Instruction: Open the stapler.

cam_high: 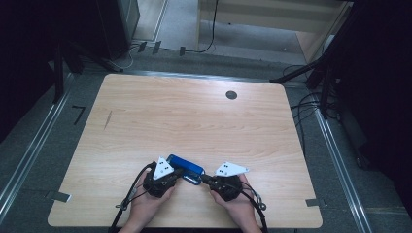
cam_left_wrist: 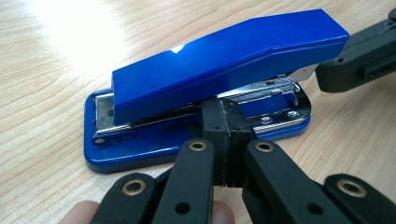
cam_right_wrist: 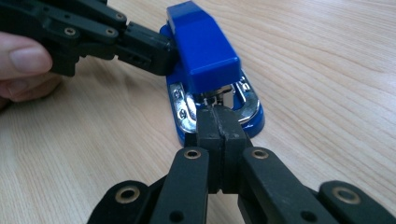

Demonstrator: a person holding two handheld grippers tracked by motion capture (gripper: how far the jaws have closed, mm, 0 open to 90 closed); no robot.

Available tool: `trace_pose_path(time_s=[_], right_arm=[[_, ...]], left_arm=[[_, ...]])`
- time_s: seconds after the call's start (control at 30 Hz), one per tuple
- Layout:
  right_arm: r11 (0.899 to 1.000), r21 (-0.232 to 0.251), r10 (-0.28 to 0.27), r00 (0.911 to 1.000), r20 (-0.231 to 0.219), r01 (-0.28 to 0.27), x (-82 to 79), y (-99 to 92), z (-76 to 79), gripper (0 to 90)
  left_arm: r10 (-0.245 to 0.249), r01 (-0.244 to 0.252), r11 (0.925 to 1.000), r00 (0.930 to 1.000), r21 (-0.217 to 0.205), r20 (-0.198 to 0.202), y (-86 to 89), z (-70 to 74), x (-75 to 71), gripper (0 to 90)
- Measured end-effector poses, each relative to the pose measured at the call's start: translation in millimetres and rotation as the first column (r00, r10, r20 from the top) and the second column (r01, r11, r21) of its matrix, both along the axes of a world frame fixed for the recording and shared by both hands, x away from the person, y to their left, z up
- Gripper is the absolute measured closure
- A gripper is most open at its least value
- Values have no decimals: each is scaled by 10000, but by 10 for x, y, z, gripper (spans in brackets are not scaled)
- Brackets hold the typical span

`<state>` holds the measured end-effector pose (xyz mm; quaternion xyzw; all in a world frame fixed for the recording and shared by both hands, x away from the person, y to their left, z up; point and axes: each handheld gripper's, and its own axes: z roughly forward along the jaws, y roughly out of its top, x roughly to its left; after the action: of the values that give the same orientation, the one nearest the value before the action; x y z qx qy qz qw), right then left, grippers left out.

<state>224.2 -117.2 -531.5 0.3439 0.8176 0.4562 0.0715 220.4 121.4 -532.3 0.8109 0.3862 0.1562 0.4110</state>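
Note:
A blue stapler point(cam_high: 185, 168) lies on the wooden table point(cam_high: 194, 116) near its front edge, between my two hands. In the left gripper view the stapler point(cam_left_wrist: 224, 70) lies side-on, and my left gripper point(cam_left_wrist: 227, 114) is shut with its tips against the stapler's side, under the top arm. In the right gripper view I look at the front end of the stapler point(cam_right_wrist: 205, 56). My right gripper point(cam_right_wrist: 219, 119) is shut with its tips at the metal mouth. No thing sits between either pair of jaws. In the high view the left gripper point(cam_high: 179, 172) and right gripper point(cam_high: 205, 178) flank the stapler.
A black round grommet point(cam_high: 231, 95) sits in the tabletop at the back right. A short dark mark point(cam_high: 108, 120) lies on the left part of the wood. Cables point(cam_high: 306, 104) run over the floor beyond the table's right edge.

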Motion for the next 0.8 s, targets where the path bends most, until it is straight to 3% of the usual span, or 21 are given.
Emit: trace_pose_path(time_s=[0.1,0.53,0.8], right_arm=[[9999,-106,-22,10000,35,22,-5,8,-3,900],[9992,337,-237,9995,196,231,14,-10,57,900],[9981,569,-256,9980,575,223,21,-5,145,900]], left_arm=[[24,-24,10000,10000,19,25,-4,0,-4,900],[5,-5,10000,10000,48,37,-6,0,-4,900],[-3,3,10000,10000,45,21,-5,0,-4,900]])
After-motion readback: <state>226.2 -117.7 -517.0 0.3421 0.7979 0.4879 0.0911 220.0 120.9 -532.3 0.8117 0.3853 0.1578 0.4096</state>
